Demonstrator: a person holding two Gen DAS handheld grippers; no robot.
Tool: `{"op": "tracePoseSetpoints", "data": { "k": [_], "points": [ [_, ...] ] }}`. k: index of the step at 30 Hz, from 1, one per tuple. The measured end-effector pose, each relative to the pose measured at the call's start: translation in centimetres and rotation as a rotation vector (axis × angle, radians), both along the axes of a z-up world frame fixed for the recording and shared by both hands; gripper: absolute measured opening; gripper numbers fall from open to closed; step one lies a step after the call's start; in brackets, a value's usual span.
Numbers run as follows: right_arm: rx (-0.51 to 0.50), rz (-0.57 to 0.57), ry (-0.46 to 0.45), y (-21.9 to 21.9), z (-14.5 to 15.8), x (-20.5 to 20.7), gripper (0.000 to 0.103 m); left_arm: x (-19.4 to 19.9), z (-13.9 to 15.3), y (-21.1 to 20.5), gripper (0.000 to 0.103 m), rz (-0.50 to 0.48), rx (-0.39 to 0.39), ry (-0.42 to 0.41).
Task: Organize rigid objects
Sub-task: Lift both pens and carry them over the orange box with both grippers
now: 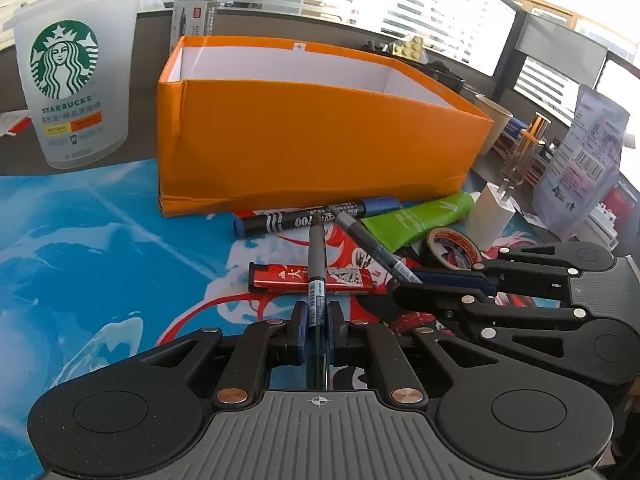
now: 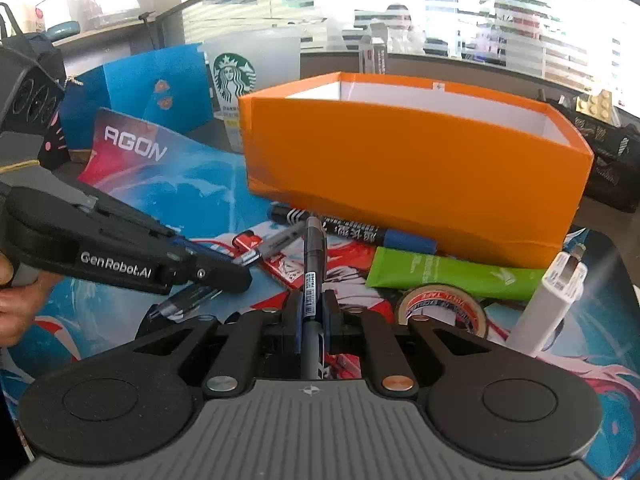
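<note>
An open orange box [image 1: 312, 140] with a white inside stands on the blue mat; it also shows in the right wrist view [image 2: 416, 168]. My left gripper [image 1: 317, 312] is shut on a grey pen [image 1: 317, 256] that points toward the box. My right gripper [image 2: 311, 308] is shut on another grey pen [image 2: 314, 256]; in the left wrist view that gripper [image 1: 404, 282] reaches in from the right. In front of the box lie a blue-capped black marker [image 1: 312, 220], a red lighter [image 1: 280, 278], a green tube [image 1: 420, 220], a tape roll [image 1: 454, 248] and a white charger [image 1: 490, 212].
A Starbucks cup [image 1: 72, 92] stands left of the box. A pen carton [image 1: 196, 12] stands behind it. A paper cup [image 1: 494, 124], pencils and a clear bag [image 1: 580, 160] crowd the right. A blue paper bag [image 2: 152, 88] stands at the far left.
</note>
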State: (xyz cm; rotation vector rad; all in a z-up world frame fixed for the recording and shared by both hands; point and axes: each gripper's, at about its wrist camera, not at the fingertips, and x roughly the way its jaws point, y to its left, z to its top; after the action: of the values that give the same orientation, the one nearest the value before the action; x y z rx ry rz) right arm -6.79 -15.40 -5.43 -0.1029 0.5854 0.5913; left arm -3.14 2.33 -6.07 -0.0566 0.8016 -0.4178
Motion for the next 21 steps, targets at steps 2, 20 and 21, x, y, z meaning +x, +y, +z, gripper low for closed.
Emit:
{"op": "tracePoseSetpoints", "data": {
  "k": [2, 20, 21],
  "points": [
    [0.002, 0.0, -0.003, 0.0, 0.1, -0.1, 0.009, -0.3, 0.3, 0.1, 0.008, 0.001, -0.003, -0.01],
    [0.003, 0.009, -0.122, 1.0, 3.3, -2.6, 0.009, -3.0, 4.3, 1.0, 0.008, 0.049, 0.003, -0.135],
    [0.004, 0.008, -0.131, 1.0, 3.6, -2.7, 0.009, -3.1, 4.6, 1.0, 0.008, 0.049, 0.002, -0.144]
  ]
}}
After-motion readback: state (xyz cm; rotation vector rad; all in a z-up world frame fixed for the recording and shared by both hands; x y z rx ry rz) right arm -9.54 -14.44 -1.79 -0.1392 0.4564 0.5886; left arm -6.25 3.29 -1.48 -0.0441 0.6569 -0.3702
